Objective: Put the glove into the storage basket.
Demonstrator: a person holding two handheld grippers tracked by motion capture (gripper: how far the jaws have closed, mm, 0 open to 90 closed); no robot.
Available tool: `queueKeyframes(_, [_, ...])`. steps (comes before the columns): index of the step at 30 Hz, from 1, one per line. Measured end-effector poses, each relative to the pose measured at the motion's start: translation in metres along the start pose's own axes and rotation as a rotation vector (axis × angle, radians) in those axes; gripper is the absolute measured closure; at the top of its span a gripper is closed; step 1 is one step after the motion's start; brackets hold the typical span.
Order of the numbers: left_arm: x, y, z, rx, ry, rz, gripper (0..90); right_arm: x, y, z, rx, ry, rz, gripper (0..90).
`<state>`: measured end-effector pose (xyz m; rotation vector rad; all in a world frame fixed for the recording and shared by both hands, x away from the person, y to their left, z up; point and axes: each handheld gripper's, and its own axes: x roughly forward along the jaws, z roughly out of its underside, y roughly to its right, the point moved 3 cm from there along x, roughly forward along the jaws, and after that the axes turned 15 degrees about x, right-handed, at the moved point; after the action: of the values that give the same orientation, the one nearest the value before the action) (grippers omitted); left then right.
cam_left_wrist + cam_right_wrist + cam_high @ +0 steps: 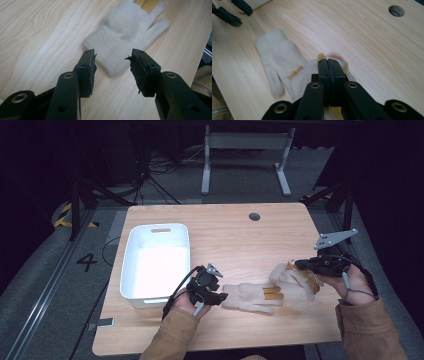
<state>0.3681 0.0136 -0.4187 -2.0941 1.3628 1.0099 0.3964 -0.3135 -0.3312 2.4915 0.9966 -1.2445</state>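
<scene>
Wooden table (225, 235): bears all items listed. White bin (156, 261): back left, empty, just beside my left hand. Flat cream glove (250, 296): lies near the front edge, cuff toward my left gripper (220, 296), whose jaws stand apart just short of that cuff (110, 62). Second cream glove (295, 279): raised at the right, overlapping the first glove's fingers, its tan-trimmed edge clamped in my right gripper (328, 62), jaws pressed together on it.
</scene>
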Motion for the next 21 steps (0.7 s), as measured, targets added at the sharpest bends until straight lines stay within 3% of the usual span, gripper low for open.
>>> queueKeyframes(13, [-0.006,0.000,0.007,-0.015,0.003,-0.013,55.3,0.016,-0.032,-0.013,-0.115,-0.009,-0.115,89.8])
queueKeyframes(21, [-0.009,0.001,0.012,-0.023,-0.002,-0.019,55.5,0.025,-0.045,-0.020,-0.183,-0.003,-0.178,89.8])
